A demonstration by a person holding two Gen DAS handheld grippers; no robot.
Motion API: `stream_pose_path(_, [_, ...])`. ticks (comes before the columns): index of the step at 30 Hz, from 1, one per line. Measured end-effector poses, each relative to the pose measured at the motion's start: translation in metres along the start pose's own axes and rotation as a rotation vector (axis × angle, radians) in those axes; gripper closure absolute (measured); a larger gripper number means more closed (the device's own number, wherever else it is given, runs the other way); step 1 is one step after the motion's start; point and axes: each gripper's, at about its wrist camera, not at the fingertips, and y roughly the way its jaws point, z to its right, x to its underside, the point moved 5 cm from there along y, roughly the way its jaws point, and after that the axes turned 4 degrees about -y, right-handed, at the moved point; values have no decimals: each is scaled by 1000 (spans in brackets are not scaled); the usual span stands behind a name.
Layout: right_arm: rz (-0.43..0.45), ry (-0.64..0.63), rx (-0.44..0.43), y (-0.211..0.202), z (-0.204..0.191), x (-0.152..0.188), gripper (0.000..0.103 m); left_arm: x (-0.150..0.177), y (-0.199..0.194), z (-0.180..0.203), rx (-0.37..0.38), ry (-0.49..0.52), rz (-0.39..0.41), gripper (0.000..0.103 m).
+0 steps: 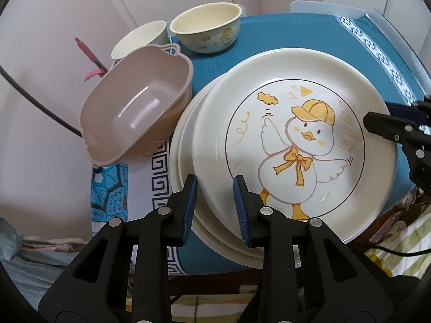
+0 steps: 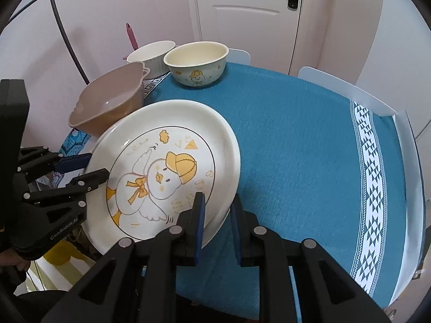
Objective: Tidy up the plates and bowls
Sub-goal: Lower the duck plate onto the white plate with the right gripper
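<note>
Cream round ceramic plate (image 1: 210, 123) up front — a white duck in a yellow cap and bow tie, ringed by a thin dark line. Teal woven tablecloth (image 2: 291, 140) carries a white border of dark triangles. Dusty-pink plastic basin (image 1: 140, 107), plain. Pale cream ceramic bowl (image 2: 196, 63) — little yellow duck again. White ribbed cup (image 2: 152, 53) behind.

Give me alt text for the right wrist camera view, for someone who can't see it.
Two black claws grip opposite rims of a white duck plate, the right claw in front and the left claw at the left, above a blue tablecloth. Behind sit a pinkish tub, a ribbed white bowl and a duck bowl.
</note>
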Motion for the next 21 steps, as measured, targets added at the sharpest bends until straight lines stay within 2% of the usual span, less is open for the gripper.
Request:
stream_pose_path(10, [-21,-21,35,3,-4,-2,86,5,-4,1,-54,39,17,78])
stream_pose_path(15, [-50,-5,13,9,-6,3,86,9,-4,4,-105,66,23,78])
stream_pose_path(21, [-54,-18,-4,8,-6,4,86,7,-4,0,-96,26,7,78])
